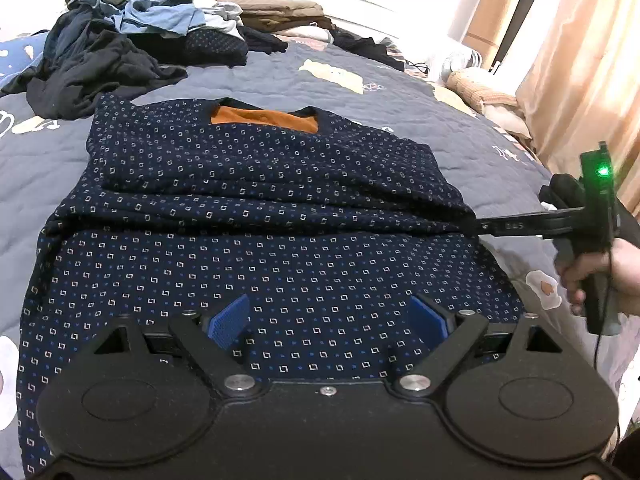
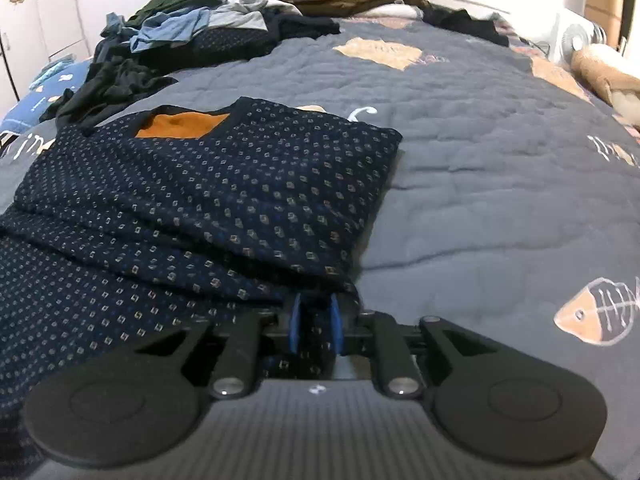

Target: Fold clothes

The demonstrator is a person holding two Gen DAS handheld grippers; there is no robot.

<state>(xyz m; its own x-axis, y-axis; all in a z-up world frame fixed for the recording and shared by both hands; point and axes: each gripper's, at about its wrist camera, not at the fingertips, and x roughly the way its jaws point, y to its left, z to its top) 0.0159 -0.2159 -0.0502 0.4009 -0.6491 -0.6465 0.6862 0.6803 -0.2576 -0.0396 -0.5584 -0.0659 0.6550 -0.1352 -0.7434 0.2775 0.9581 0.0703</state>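
Navy patterned sweater [image 1: 256, 216]: sleeves folded in, body fold outstanding; cloth edge nipped by right gripper [image 2: 315, 322], left gripper [image 1: 326, 320] spread wide, empty; unfolded pile [image 1: 120, 36] left.

Even indoor light; fisheye-bent edges; right view slightly blurred.

The sweater [image 1: 248, 208] is dark navy, scattered all over with small white and blue squares, and its neck opening shows an orange lining [image 1: 264, 119]. Under the sweater, the quilt [image 2: 500, 168] is slate grey-blue with tan patches and a tan-and-white fish-skeleton drawing [image 2: 596, 310]. Beyond the sweater's collar, the clothes pile [image 1: 132, 28] mixes black, dark green, light blue and grey pieces, with olive-brown folded cloth [image 1: 280, 10] beside it. The left gripper [image 1: 326, 320] and the right gripper [image 2: 315, 322] are black with bright blue pads. To the sweater's right hang peach curtains [image 1: 580, 60].
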